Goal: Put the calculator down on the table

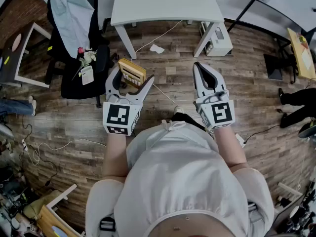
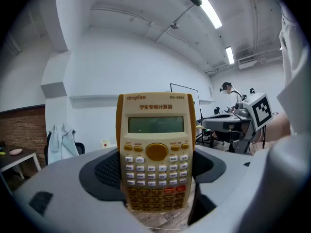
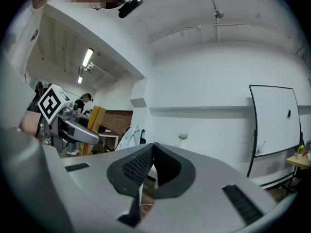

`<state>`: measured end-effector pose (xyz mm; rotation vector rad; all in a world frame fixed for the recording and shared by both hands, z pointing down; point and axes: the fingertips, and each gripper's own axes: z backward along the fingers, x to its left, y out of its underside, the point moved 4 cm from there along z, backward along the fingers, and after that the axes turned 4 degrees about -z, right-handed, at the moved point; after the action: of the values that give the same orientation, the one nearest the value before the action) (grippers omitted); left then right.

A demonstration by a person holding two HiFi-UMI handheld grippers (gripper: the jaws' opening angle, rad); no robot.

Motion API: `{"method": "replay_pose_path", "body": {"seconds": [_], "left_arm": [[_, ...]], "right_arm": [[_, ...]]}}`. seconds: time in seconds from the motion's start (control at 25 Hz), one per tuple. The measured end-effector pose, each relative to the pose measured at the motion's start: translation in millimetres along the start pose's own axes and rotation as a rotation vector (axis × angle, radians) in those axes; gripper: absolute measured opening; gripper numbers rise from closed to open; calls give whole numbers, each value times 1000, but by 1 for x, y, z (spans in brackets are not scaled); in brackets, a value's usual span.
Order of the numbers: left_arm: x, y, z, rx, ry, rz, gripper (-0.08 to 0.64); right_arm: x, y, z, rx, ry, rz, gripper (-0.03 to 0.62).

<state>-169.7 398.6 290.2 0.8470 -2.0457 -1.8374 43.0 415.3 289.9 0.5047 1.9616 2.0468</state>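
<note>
A yellow and cream calculator [image 2: 156, 152] stands upright between the jaws of my left gripper [image 1: 131, 78], keys facing the camera. The left gripper is shut on the calculator [image 1: 132, 72], which it holds by its two side edges, above the wooden floor. My right gripper [image 1: 200, 71] is shut with nothing in it; in the right gripper view its black pads [image 3: 146, 166] meet at the tips. The white table [image 1: 163, 4] stands ahead of both grippers, its top bare. Both grippers are held level in front of the person, short of the table's near edge.
A black chair [image 1: 79, 43] with a pale garment and a small flower bunch [image 1: 86, 58] stands to the left. A white box [image 1: 218, 39] sits under the table's right side. Cables trail over the wooden floor. A wooden desk [image 1: 17, 53] is at far left.
</note>
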Motion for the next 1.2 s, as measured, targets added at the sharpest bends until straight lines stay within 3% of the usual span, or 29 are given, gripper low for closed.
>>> {"method": "replay_pose_path", "body": {"seconds": [0.4,0.72,1.2], "left_arm": [[12,8,4,-6,3,-6,403],[20,16,-7,10,14,42,403],[61,24,-105,73,-46,51,403]], "right_arm": [[13,3,-6,4,8,1,3],[1,12,-19,31,61,-48,5],[-73,47,-118,91,-3,-105,6]]}}
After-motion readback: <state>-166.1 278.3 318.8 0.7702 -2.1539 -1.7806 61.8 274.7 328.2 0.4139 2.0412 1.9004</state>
